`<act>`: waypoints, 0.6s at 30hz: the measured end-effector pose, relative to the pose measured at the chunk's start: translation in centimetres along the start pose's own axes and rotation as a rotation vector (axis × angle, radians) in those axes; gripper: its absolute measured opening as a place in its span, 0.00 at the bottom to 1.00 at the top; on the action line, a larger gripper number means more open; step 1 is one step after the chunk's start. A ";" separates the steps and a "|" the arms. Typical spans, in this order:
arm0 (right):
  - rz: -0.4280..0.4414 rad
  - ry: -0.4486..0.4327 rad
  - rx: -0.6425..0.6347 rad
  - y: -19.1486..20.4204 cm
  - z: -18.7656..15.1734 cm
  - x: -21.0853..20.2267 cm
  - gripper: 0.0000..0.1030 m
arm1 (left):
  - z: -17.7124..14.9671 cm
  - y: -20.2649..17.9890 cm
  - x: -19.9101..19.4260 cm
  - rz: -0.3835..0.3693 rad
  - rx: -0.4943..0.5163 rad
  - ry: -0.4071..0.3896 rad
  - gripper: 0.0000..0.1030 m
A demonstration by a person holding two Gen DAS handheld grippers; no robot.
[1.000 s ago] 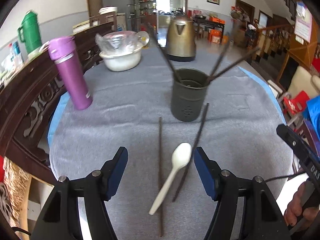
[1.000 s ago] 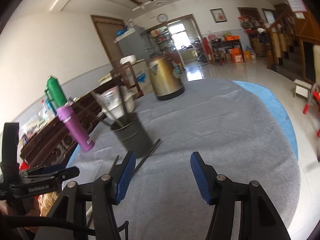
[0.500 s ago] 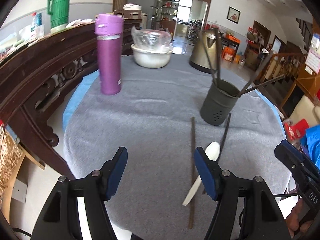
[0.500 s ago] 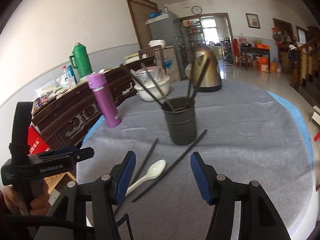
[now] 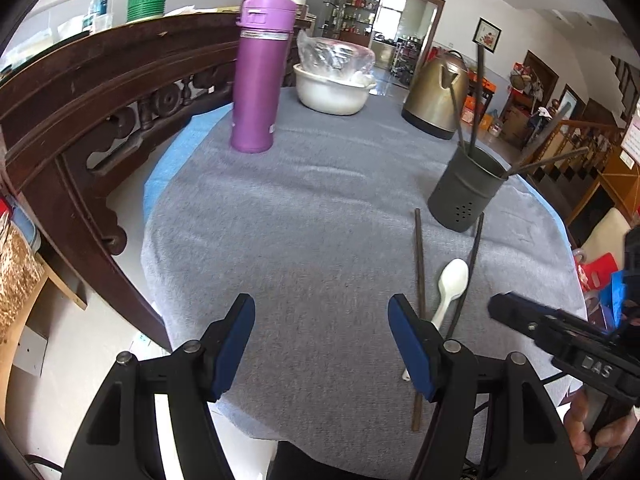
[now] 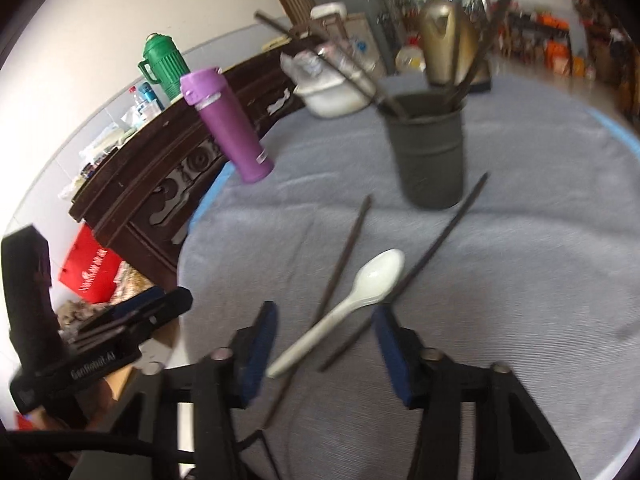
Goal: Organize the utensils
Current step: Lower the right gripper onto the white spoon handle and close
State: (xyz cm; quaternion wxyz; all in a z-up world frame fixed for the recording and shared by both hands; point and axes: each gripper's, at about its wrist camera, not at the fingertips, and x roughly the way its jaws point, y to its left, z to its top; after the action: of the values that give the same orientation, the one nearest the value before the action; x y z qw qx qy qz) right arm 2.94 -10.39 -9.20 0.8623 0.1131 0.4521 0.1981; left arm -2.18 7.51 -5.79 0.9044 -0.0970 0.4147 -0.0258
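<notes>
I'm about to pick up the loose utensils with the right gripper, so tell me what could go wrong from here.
1. The right gripper, jaws just narrowing with nothing pressed yet, has the white plastic spoon and two dark chopsticks bunched in front of it; it may catch more than one.
2. The spoon handle reaches the grey cloth's near edge; a nudge could push it off.
3. The dark metal utensil holder has chopsticks leaning outward; bumping them could tip it.

Two wrist fisheyes, angled down over table edge, sharing spoon (image 5: pixel 451 286) and utensil cup (image 6: pixel 431 151)
</notes>
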 end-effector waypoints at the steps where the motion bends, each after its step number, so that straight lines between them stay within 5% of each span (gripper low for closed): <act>1: 0.019 0.036 0.015 0.0 0.2 0.9 0.38 | 0.0 0.3 -0.1 0.003 -0.006 -0.001 0.68; 14: 0.008 0.254 0.225 -1.8 0.4 7.2 0.32 | -0.2 2.1 0.0 0.012 -0.045 0.000 0.68; 18: -0.003 0.257 0.245 -1.8 0.9 7.6 0.30 | -0.2 2.3 0.1 0.010 -0.053 0.005 0.68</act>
State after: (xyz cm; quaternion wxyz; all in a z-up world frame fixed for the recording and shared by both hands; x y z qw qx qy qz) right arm 8.03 -8.68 -14.96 0.7775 0.1905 0.5795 0.1529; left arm -2.34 9.71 -6.48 0.9005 -0.1190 0.4182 -0.0105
